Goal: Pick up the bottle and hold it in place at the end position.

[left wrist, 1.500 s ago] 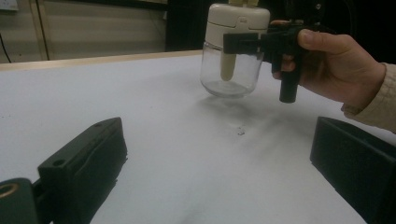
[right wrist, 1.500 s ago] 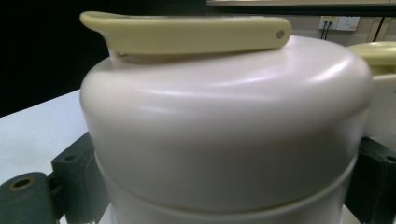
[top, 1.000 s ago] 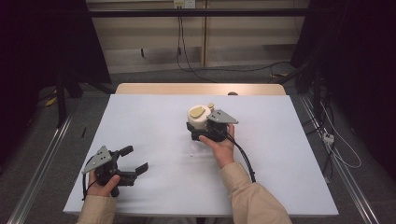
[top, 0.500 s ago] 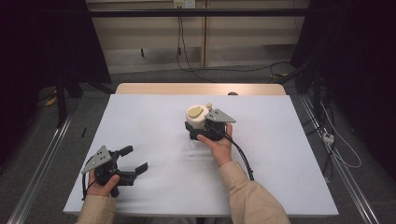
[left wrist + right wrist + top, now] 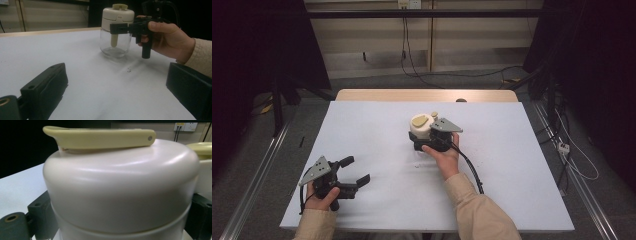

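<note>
Little has shifted in the last second: the right gripper (image 5: 428,136) and the jar (image 5: 422,126) it clasps have edged slightly toward the left edge of the table (image 5: 362,125), while the left gripper (image 5: 354,172) has kept its place near the near-left corner.

One jar stands upright on the white tabletop, about midway between the left and right edges and somewhat toward the far edge. It has a clear glass body (image 5: 115,45), a cream lid (image 5: 120,187) and a pale yellow handle (image 5: 100,138) lying flat on top. The right gripper's jaws sit on either side of the lid, closed against it; the right hand (image 5: 443,156) holds the gripper from the near side. The left gripper, held in the left hand (image 5: 319,197), has its jaws spread wide with nothing between them, well apart from the jar.

A small dark speck (image 5: 129,70) marks the white surface just in front of the jar. Beyond the far edge runs a strip of bare wood (image 5: 422,95), then a grey floor with cables (image 5: 412,55) and a pale wall bearing a socket (image 5: 185,126). Dark curtains flank the room.

Count: two grippers, two hands, one jar.
</note>
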Motion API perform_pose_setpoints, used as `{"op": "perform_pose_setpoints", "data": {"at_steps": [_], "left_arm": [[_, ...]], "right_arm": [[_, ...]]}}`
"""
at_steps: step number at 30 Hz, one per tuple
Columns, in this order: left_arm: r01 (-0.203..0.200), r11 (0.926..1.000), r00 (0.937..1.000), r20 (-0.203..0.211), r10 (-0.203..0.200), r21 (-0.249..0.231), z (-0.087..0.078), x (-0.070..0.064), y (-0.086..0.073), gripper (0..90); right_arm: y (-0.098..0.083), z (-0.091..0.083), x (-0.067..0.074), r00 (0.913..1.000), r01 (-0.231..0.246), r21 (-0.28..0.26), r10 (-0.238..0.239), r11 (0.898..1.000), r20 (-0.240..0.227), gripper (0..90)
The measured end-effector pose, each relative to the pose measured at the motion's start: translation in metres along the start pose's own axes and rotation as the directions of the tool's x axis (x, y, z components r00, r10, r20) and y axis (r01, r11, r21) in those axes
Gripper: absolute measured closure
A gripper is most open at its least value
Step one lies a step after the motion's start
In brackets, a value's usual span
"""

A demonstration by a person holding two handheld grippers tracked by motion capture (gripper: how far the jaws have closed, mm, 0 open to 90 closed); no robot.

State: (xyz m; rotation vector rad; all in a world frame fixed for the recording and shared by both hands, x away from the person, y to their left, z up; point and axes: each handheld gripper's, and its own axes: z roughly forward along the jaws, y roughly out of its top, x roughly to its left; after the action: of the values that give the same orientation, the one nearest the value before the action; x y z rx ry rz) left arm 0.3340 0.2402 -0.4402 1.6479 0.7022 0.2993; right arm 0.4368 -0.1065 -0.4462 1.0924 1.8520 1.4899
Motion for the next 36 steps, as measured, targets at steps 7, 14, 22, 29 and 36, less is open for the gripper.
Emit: {"op": "perform_pose_setpoints", "data": {"at_steps": [7, 14, 22, 29, 36], "left_arm": [[-0.001, 1.0, 1.0, 0.001, 0.001, 0.001, 0.0001, 0.0, -0.0001, 3.0], [0.0, 1.0, 1.0, 0.001, 0.0, 0.0, 0.0, 0.0001, -0.0001, 2.9], [-0.002, 1.0, 1.0, 0.003, 0.002, 0.002, 0.0002, 0.0, -0.0001, 3.0], [0.0, 1.0, 1.0, 0.003, 0.0, 0.001, 0.0001, 0.0005, -0.0002, 3.0], [0.001, 1.0, 1.0, 0.002, -0.001, 0.001, 0.0001, 0.0005, -0.0002, 3.0]], "right_arm": [[-0.0012, 0.0008, 0.0002, 0.9999, 0.016, 0.008, -0.016, 1.0, 0.003, 6.9], [-0.0018, 0.0011, -0.0003, 0.9998, 0.018, 0.014, -0.018, 1.0, 0.003, 6.9], [-0.0023, 0.0014, -0.0025, 0.9998, 0.018, 0.014, -0.019, 1.0, 0.011, 6.9], [-0.0026, 0.0023, -0.0019, 0.9999, 0.011, 0.012, -0.011, 1.0, 0.008, 6.9], [-0.0047, 0.0032, -0.0023, 0.9999, 0.012, 0.026, -0.012, 1.0, 0.007, 6.9]]}}
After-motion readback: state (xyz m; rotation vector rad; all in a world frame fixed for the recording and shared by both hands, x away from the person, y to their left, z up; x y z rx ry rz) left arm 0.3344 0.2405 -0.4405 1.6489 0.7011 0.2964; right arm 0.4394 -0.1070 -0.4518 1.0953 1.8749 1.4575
